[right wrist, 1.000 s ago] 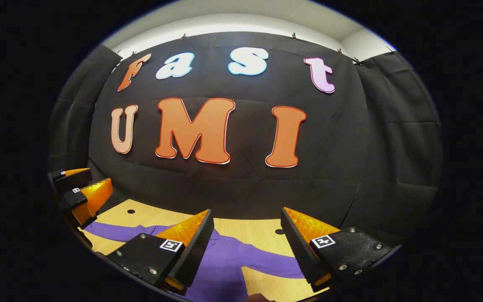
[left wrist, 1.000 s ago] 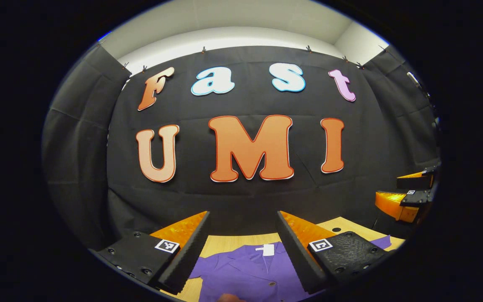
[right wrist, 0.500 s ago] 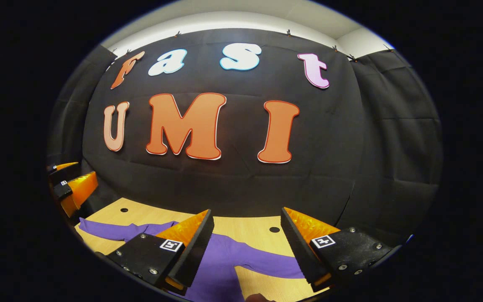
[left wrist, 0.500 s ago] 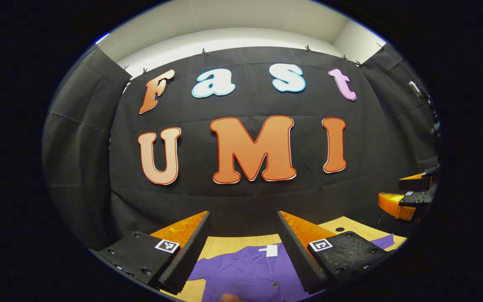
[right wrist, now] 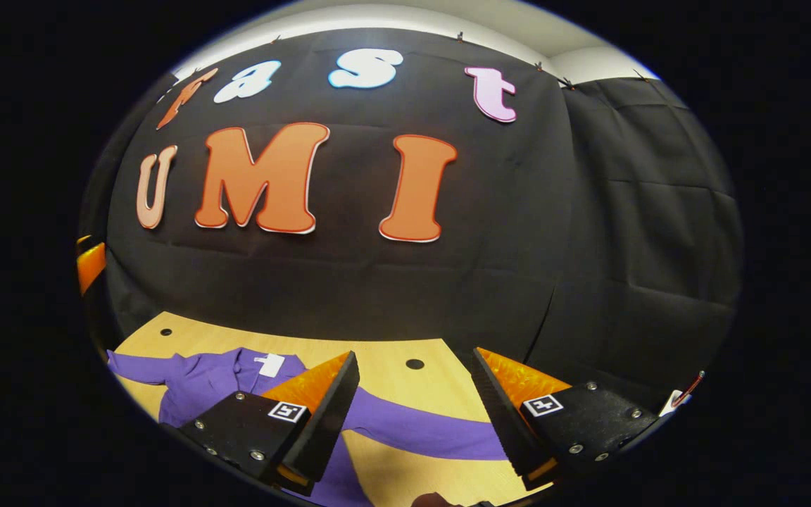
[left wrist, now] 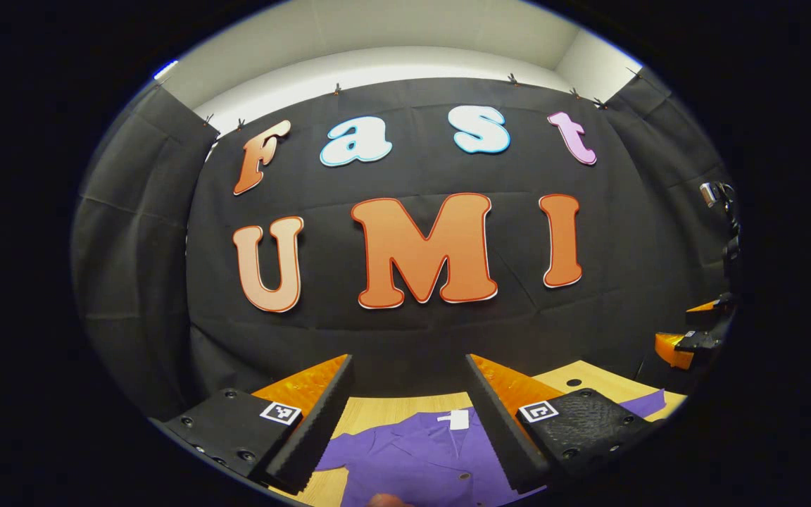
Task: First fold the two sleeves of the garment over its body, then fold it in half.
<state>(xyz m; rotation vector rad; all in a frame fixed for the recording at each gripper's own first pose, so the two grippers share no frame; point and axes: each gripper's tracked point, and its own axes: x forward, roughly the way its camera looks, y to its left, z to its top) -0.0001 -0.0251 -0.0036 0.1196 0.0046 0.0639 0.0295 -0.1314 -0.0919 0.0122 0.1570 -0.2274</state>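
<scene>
Purple garment [right wrist: 222,384] flat on wooden table [right wrist: 391,352], sleeves spread, unfolded | left gripper [left wrist: 409,415] spread wide above collar, empty | right gripper [right wrist: 416,415] spread wide over right sleeve [right wrist: 419,431], empty | risk: thin cloth, likely two-layer pinch or cuff slip; cuff hidden.

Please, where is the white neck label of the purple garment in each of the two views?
Left gripper view: the white neck label lies low at centre, between that gripper's fingers.
Right gripper view: the label lies low at left, beside the near finger.
Shared landmark: the purple garment on the wooden table.
</scene>
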